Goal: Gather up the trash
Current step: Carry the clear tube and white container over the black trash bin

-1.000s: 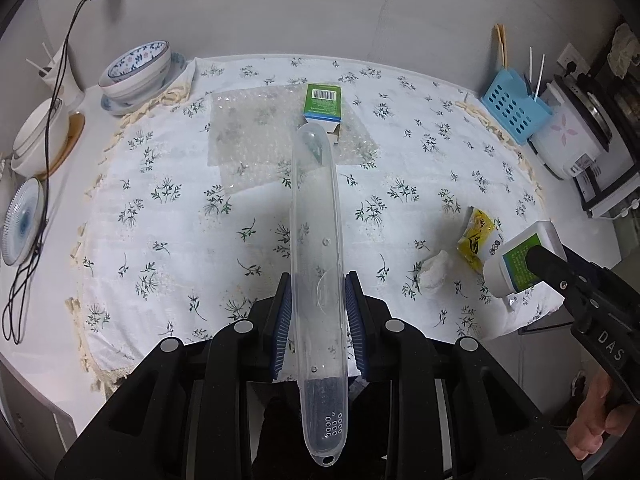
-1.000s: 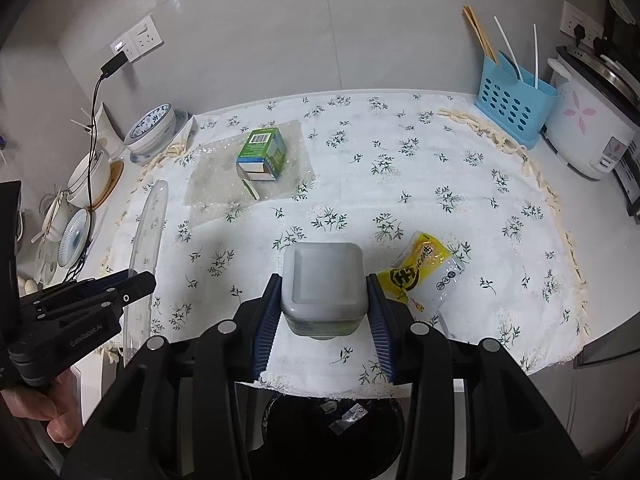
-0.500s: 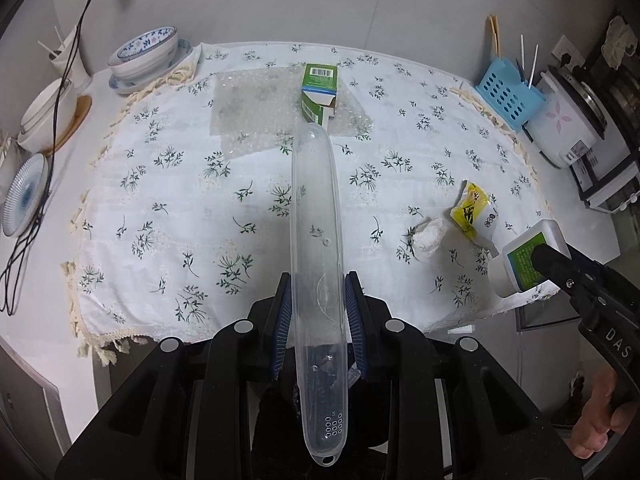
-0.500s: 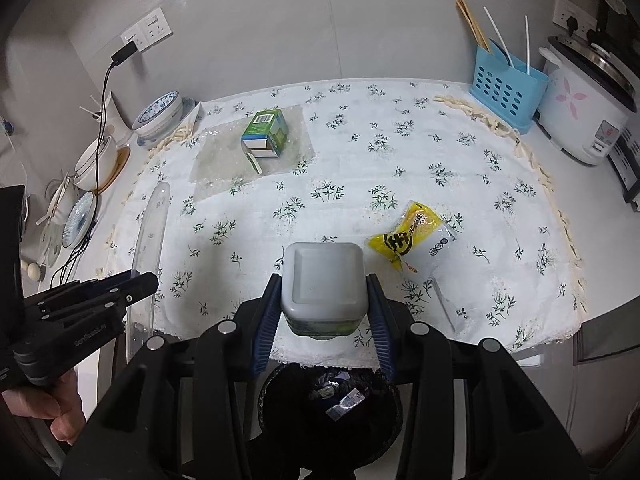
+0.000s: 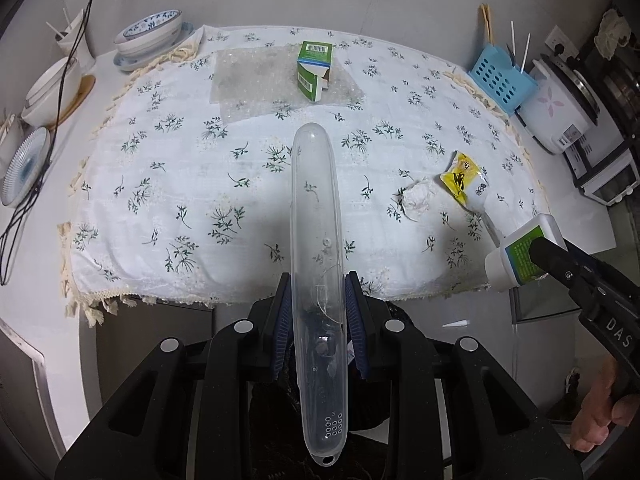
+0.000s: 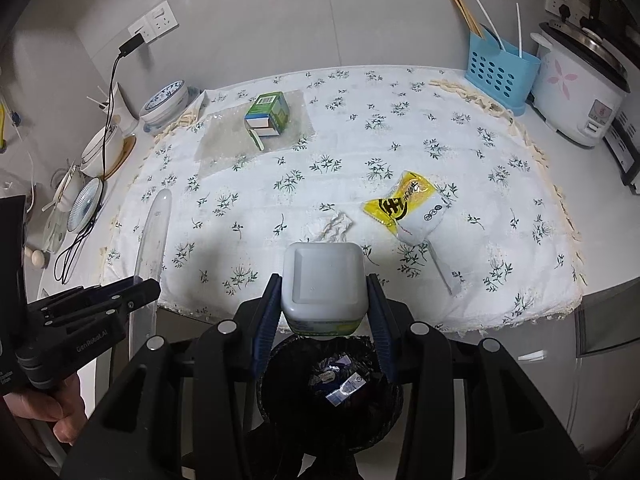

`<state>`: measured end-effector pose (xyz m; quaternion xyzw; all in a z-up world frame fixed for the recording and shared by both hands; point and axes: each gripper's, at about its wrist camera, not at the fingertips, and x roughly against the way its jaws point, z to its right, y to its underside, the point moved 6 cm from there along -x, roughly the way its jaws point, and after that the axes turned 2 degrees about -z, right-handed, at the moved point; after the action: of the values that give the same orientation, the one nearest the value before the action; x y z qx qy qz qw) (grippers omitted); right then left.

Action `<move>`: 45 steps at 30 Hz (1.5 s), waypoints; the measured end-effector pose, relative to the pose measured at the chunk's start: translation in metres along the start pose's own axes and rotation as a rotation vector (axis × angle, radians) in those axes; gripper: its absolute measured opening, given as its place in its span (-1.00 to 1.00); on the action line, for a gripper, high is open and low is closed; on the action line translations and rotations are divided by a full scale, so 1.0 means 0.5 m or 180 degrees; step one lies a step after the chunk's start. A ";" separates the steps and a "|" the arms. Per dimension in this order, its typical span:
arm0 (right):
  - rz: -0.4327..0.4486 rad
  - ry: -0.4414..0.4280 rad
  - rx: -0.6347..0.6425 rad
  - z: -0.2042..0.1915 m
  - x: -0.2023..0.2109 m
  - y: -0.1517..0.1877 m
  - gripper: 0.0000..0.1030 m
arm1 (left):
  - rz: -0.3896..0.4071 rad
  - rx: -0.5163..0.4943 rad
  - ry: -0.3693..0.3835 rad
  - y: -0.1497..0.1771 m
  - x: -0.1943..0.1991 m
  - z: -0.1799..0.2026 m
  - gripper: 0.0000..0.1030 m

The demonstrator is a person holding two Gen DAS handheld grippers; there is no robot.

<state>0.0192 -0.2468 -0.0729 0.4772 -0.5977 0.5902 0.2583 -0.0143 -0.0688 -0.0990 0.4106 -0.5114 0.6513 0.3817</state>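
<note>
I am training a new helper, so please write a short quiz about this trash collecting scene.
1. True or false: the left tool is shut on a clear case.
2. What does the right tool hold? A) white bottle B) yellow packet C) green carton
3. What stands below the bottle in the right wrist view?

Key: 1 true. 2 A. 3 A black bin with trash inside.

Home kitchen: a counter w/ floral tablecloth (image 6: 460, 168), rice cooker (image 6: 576, 92), blue utensil caddy (image 6: 500, 76) holding chopsticks, stacked bowls (image 6: 166, 102) and plates at left, tiled wall w/ power sockets (image 6: 154, 24).
</note>
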 end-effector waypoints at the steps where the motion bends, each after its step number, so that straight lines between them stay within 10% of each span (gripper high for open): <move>1: -0.0012 -0.0006 0.0004 0.000 0.000 0.007 -0.23 | -0.0003 0.0006 0.0004 0.008 0.001 0.001 -0.50; 22: -0.0205 -0.0150 0.0156 -0.010 -0.004 0.179 -0.23 | -0.0251 0.0063 0.0064 0.191 -0.024 0.014 -0.50; 45: -0.0645 0.0022 -0.0007 0.054 -0.200 0.331 -0.23 | -0.0422 0.0024 -0.0009 0.284 -0.194 0.032 -0.50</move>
<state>-0.0778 -0.2713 -0.2405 0.5328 -0.5462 0.5620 0.3192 -0.1061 -0.1183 -0.2365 0.4459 -0.4812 0.6260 0.4216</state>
